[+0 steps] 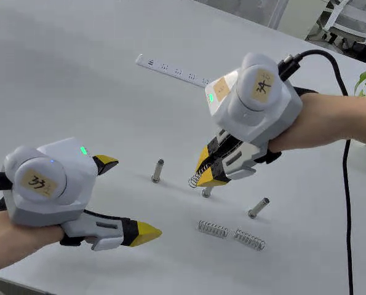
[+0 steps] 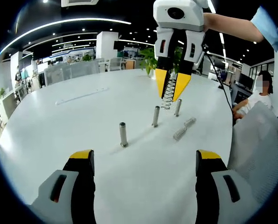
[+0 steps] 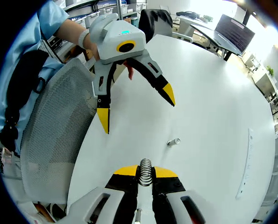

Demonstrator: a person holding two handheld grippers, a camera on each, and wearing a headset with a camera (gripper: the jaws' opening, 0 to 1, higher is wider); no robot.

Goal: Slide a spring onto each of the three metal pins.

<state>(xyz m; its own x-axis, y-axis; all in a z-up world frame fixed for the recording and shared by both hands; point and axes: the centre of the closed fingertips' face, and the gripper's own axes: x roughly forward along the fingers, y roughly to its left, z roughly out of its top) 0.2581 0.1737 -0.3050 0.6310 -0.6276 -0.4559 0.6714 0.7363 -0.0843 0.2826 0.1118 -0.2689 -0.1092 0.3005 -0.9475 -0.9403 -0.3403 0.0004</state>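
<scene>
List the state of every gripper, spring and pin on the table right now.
left gripper: open, empty.
right gripper: shut on the held spring.
held spring: clamped between the jaws, on no pin yet.
left pin: upright, bare.
middle pin: upright, bare.
right pin: upright, bare.
loose spring: lying flat.
second loose spring: lying flat.

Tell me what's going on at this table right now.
A person works with a hand-held gripper in each hand. The right hand-held gripper is shut on a spring, holding it close to the middle pin. The left pin and right pin stand upright too, and none carries a spring yet. Two loose springs lie on the table. The left hand-held gripper is open, off to the side, holding nothing.
</scene>
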